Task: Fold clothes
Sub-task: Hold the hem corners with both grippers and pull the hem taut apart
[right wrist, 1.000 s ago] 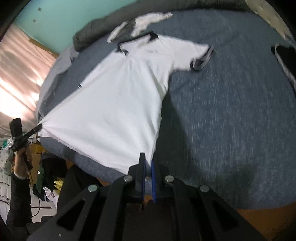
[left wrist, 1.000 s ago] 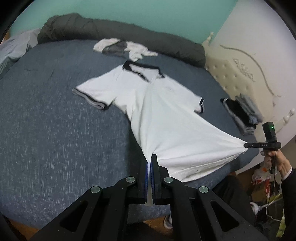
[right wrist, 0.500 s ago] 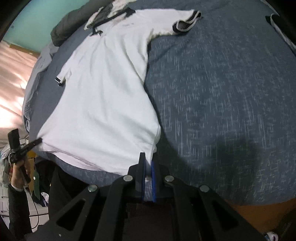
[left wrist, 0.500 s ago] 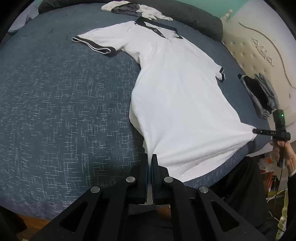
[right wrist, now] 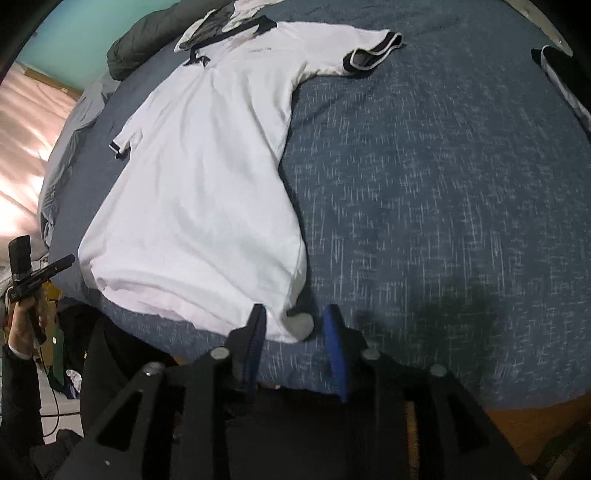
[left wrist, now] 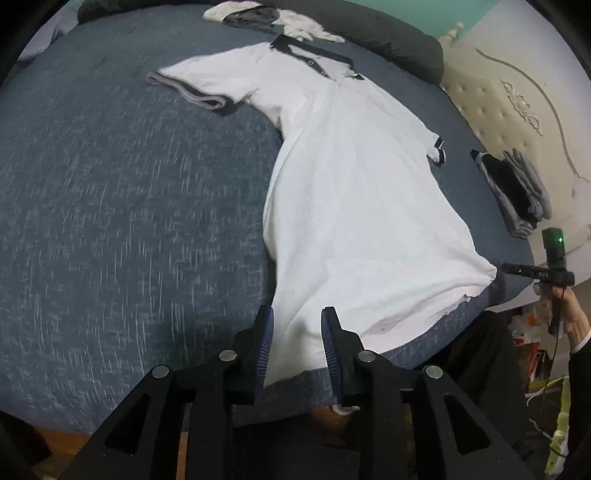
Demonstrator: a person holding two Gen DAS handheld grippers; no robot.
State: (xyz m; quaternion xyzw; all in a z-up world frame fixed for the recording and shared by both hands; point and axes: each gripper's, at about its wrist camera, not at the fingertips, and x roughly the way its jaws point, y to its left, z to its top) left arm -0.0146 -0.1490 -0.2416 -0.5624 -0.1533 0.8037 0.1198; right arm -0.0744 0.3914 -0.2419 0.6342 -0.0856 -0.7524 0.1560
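Note:
A white polo shirt (left wrist: 351, 192) with a dark collar and dark sleeve bands lies spread face up on the blue bedspread (left wrist: 129, 206), its hem towards me at the bed's near edge. My left gripper (left wrist: 297, 326) is open, and one hem corner lies loose between its blue-padded fingers. The right gripper (right wrist: 295, 321) is open too, with the other hem corner (right wrist: 299, 325) resting on the bed between its fingers. Seen from the left wrist, the right gripper (left wrist: 517, 270) sits just off the far hem corner. The right wrist view shows the left gripper (right wrist: 55, 266) beside the hem.
Folded dark and grey clothes (left wrist: 517, 192) are stacked near the cream headboard (left wrist: 517, 103). A loose heap of white and grey garments (left wrist: 266, 16) lies past the collar, in front of a dark bolster (left wrist: 388, 33). The person's dark trousers (left wrist: 476, 350) stand against the bed's edge.
Both grippers have gone from shut to open and let go of the hem corners. The shirt, pulled taut before, now lies slack on the bed.

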